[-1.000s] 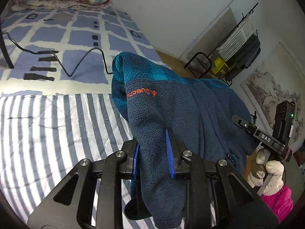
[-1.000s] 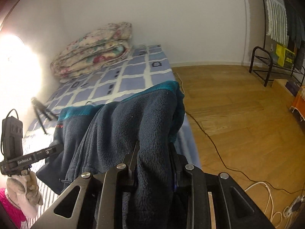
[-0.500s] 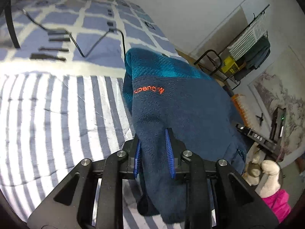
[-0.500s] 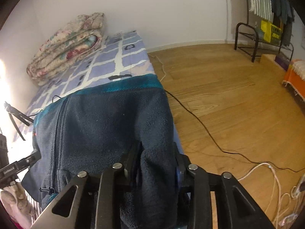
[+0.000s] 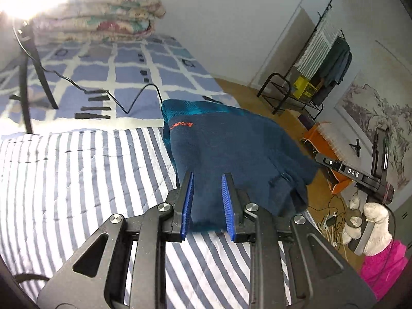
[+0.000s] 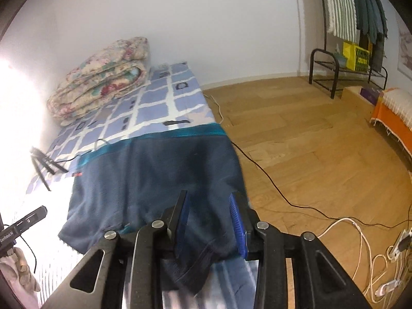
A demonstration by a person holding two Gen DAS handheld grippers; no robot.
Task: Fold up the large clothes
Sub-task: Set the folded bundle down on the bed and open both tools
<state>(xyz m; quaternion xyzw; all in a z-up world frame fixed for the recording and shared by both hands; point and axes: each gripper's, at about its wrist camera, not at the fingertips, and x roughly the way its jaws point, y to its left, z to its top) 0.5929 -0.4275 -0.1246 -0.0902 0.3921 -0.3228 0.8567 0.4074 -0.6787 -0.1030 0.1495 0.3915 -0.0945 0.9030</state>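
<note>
Navy fleece [image 5: 231, 149] lies on the striped bed sheet [image 5: 77, 180] — both claws, left [image 5: 207, 200] and right [image 6: 209, 219], spread apart around its edge.

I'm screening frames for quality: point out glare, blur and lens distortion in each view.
Left wrist view: glare blows out the top-left corner above the folded quilt, which looks soft; fisheye bends the clothes rack. Right wrist view: glare washes out the left edge; motion blur smears the striped sheet under the fleece jacket; the wall corner curves.
</note>
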